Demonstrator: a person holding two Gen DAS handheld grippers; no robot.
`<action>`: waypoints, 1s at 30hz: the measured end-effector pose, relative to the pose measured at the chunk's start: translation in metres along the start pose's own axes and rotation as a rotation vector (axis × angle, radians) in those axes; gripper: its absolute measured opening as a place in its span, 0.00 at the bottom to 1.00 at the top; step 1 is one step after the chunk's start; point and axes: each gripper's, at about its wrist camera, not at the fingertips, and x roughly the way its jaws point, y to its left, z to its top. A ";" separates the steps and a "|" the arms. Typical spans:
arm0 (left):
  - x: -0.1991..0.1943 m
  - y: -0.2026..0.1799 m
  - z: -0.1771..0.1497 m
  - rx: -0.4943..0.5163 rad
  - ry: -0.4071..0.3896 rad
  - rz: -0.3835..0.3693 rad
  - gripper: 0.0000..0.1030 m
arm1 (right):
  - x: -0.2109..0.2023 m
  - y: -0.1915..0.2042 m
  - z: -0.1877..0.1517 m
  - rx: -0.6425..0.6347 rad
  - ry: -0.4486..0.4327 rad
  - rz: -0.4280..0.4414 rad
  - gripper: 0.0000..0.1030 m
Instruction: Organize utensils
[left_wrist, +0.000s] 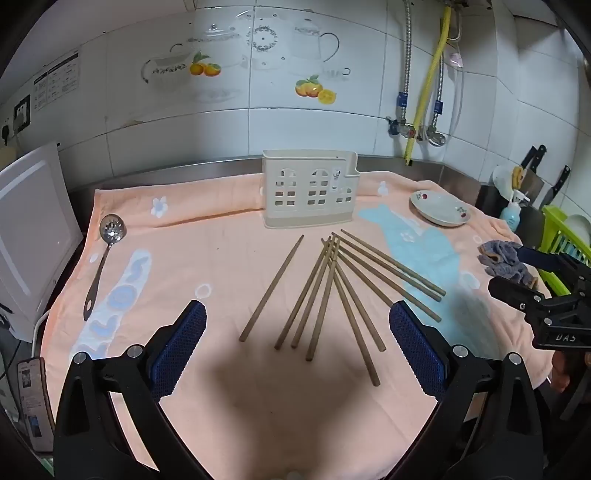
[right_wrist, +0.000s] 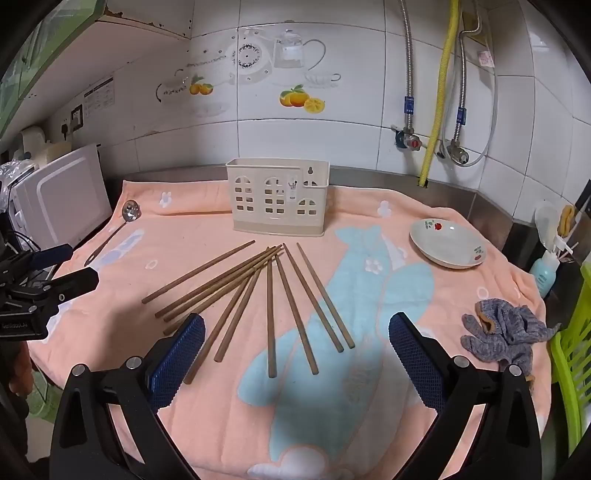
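Several wooden chopsticks (left_wrist: 325, 291) (right_wrist: 271, 306) lie fanned out on the pink towel (left_wrist: 229, 387) (right_wrist: 221, 406), in front of a cream utensil holder (left_wrist: 308, 194) (right_wrist: 279, 197) that stands upright at the back. A slotted metal spoon (left_wrist: 107, 240) (right_wrist: 125, 218) lies at the towel's left edge. My left gripper (left_wrist: 297, 314) hovers open above the near ends of the chopsticks, nothing between its blue pads. My right gripper (right_wrist: 295, 325) is open too, over the chopsticks' near ends. Each gripper shows at the edge of the other's view.
A shallow white dish (left_wrist: 439, 208) (right_wrist: 447, 245) sits at the back right of the towel. A grey knitted rag (left_wrist: 506, 264) (right_wrist: 506, 332) lies at the right edge beside a green rack (right_wrist: 576, 350). A white appliance (left_wrist: 29, 236) (right_wrist: 62, 199) stands at the left; a phone (left_wrist: 33, 402) lies near it.
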 end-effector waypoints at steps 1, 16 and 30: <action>0.000 0.000 0.000 0.004 -0.002 0.006 0.95 | 0.000 0.000 0.000 0.001 0.001 0.000 0.94; -0.004 0.002 0.001 0.003 -0.024 0.007 0.95 | -0.002 0.000 0.000 0.004 0.000 0.003 0.94; -0.018 -0.005 0.003 0.020 -0.092 0.013 0.95 | -0.012 0.000 0.006 0.002 -0.032 0.003 0.94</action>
